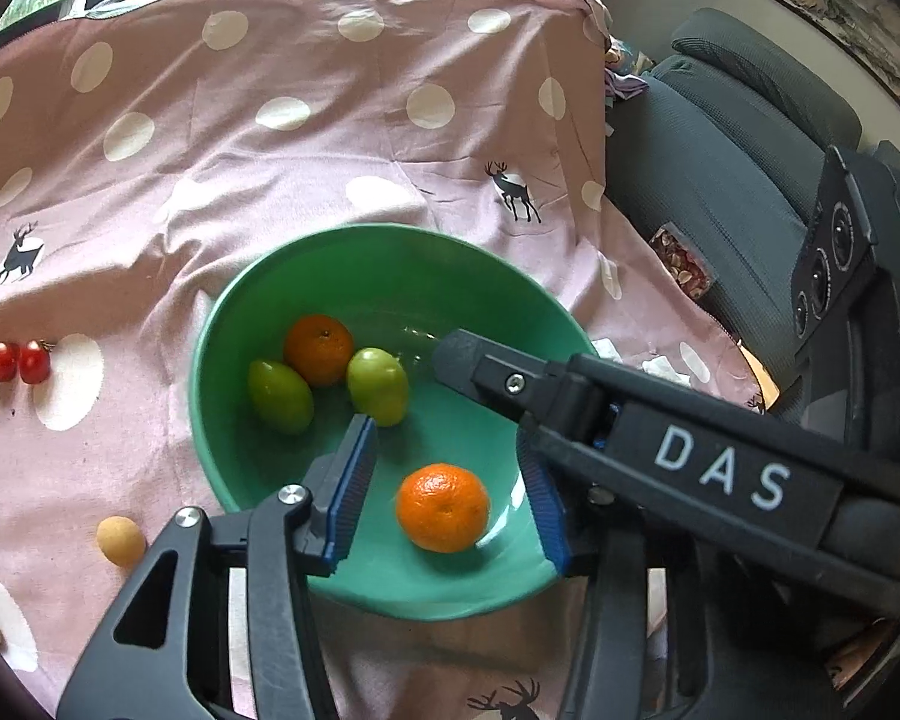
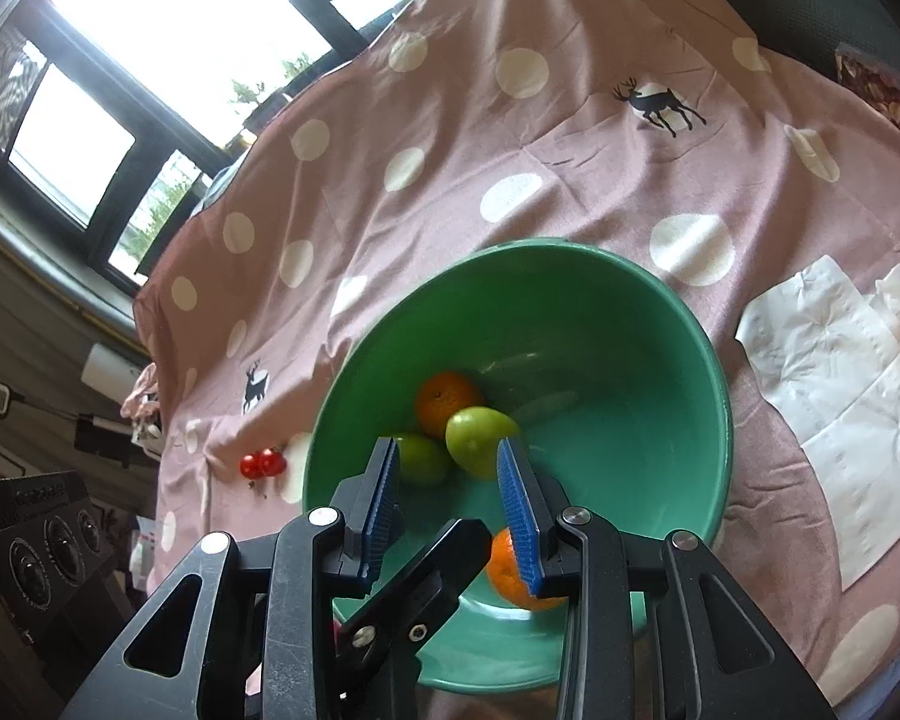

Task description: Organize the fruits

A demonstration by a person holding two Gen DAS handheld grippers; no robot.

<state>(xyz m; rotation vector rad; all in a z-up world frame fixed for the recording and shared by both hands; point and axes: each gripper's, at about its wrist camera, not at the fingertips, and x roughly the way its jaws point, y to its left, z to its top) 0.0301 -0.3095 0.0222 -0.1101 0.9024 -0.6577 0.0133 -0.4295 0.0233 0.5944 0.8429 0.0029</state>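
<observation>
A green bowl [image 1: 354, 234] stands on a pink dotted cloth. In it lie two green fruits [image 1: 279, 396] [image 1: 378, 384] and a mandarin [image 1: 318, 348]. A second mandarin [image 1: 443, 507] rests on the bowl's near slope, between the blue pads of my left gripper [image 1: 450, 495]. The pads stand clear of it on both sides, so this gripper is open. My right gripper [image 2: 450, 507] hangs open over the bowl [image 2: 690, 324] with nothing between its pads. One of its black fingers [image 1: 480, 360] reaches in from the right. Two cherry tomatoes [image 1: 18, 360] lie on the cloth to the left.
A small tan round fruit [image 1: 120, 540] lies on the cloth near the bowl's left front. White paper napkins [image 2: 834, 390] lie right of the bowl. A grey armchair [image 1: 720, 150] with a snack packet [image 1: 681, 264] stands beyond the table's right edge.
</observation>
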